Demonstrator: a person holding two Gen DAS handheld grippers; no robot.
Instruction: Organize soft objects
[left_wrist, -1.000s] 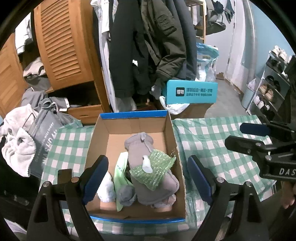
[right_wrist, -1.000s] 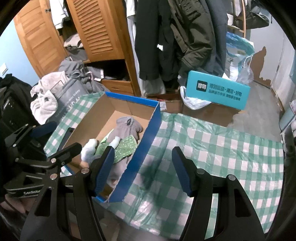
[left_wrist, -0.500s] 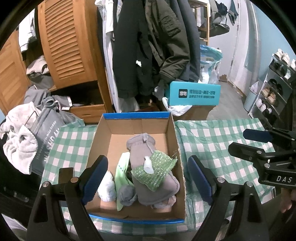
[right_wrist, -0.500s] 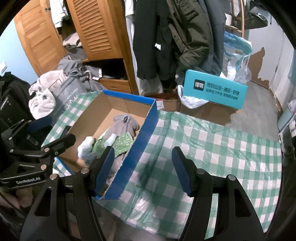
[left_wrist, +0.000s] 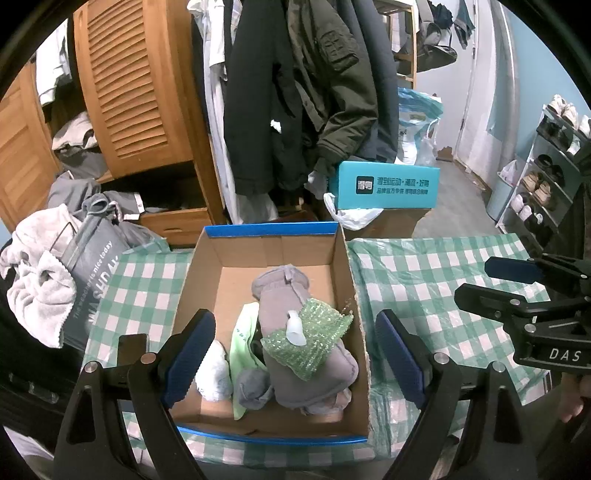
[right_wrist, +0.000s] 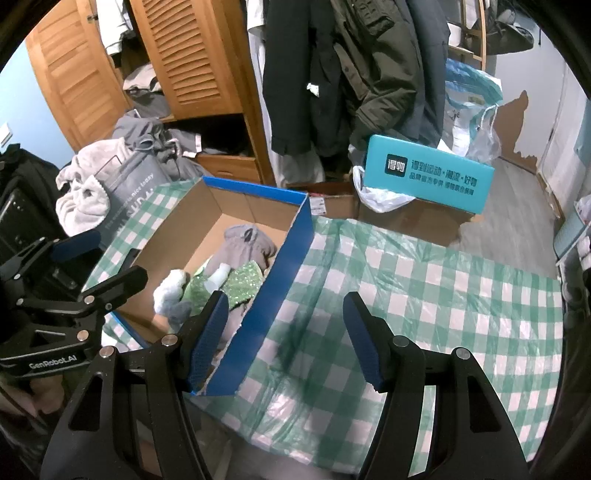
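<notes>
My left tongs (left_wrist: 295, 354) hang spread wide and empty above the cardboard box (left_wrist: 343, 266) on the green-checked counter (left_wrist: 424, 273), while my right tongs (right_wrist: 284, 332), likewise spread and holding nothing, hover over its blue-edged side wall and the bare cloth beside it. The soft objects lie heaped at the near end of the box: a grey mitten (left_wrist: 295, 306) with a sparkly green pouch (left_wrist: 314, 339) draped on top, a pale green cloth (left_wrist: 242, 332) and a white sock (left_wrist: 214, 369) beside them. The sorting looks close to finished. The risk, as I judge it, lies in the pile: the pouch rests loosely and could slide off if I nudge the mitten, and a careless right-hand descent could catch the box wall and shove the whole box across the slippery plastic cover.
</notes>
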